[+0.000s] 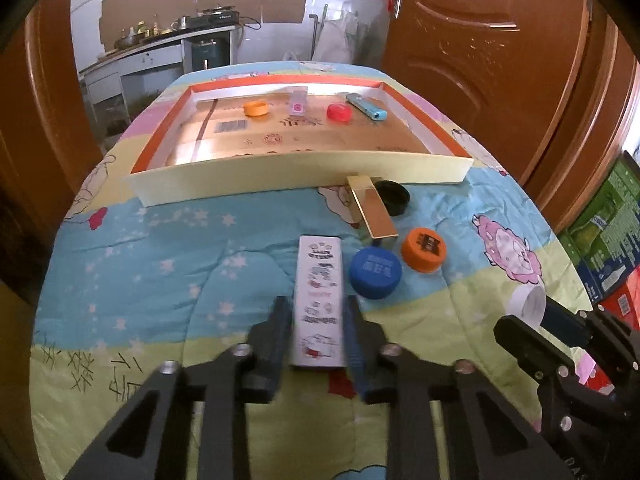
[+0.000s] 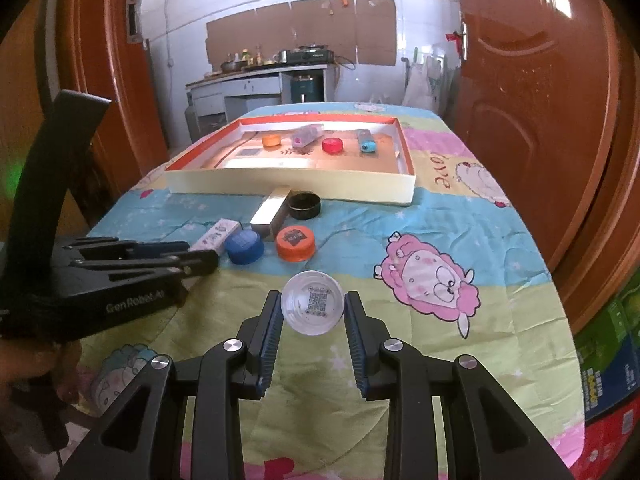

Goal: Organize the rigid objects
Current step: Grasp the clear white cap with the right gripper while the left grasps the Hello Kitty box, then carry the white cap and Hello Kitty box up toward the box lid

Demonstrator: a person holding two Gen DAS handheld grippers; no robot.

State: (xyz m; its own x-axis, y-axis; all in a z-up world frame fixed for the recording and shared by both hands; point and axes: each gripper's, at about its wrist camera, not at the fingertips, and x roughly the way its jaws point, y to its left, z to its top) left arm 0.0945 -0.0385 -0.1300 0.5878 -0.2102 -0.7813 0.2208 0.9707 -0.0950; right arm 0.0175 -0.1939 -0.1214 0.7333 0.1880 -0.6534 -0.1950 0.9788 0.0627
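Note:
A long white printed box [image 1: 319, 296] lies on the quilt between the fingers of my left gripper [image 1: 316, 322], whose pads touch its sides. My right gripper [image 2: 312, 314] is closed around a white cap with a QR code [image 2: 312, 307]. Loose on the quilt lie a blue cap [image 1: 375, 273], an orange cap [image 1: 423, 249], a black cap [image 1: 393, 197] and a gold box [image 1: 371, 206]. The cardboard tray [image 1: 304, 174] beyond holds an orange cap [image 1: 256, 108], a pink box [image 1: 298, 103], a red cap [image 1: 339, 112] and a blue box [image 1: 366, 106].
The quilt-covered table [image 2: 460, 352] ends near brown doors [image 2: 532, 120] on the right. Coloured cartons [image 1: 612, 240] are stacked at the right edge. A kitchen counter [image 2: 260, 80] stands behind the table. The left gripper also shows in the right wrist view [image 2: 200, 254].

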